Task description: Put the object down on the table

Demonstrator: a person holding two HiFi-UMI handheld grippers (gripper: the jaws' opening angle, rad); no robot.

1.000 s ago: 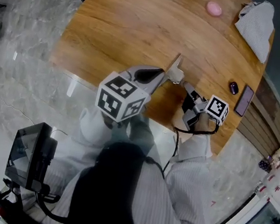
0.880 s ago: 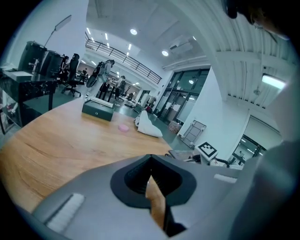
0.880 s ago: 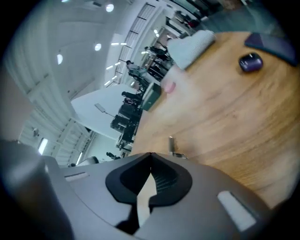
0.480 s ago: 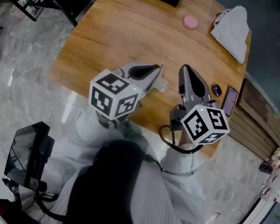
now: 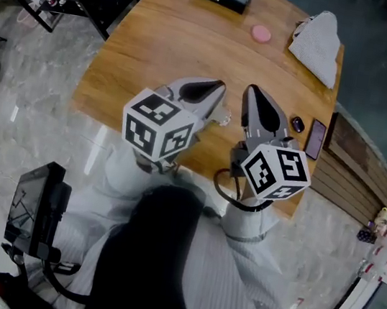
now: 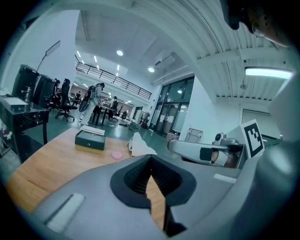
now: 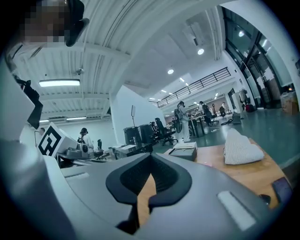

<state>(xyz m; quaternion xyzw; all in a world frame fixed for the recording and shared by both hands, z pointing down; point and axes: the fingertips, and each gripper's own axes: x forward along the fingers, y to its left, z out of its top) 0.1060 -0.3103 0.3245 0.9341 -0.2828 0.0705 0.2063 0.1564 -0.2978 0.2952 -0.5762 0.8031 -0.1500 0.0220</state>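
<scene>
The small pale object [image 5: 222,118] lies on the bench [image 5: 160,43] near its front edge, between the two grippers and, as far as I can tell, touched by neither. The left gripper [image 5: 214,92] and right gripper [image 5: 252,95] hang side by side above the wood. Each has its fingers [image 6: 136,176] pressed together on nothing. I judge the put-down done, with both tools held clear so they knock nothing.

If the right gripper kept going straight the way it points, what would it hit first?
Probably the black box at the far edge of the table. The right gripper seems held above the tabletop, so it might pass over.
</scene>
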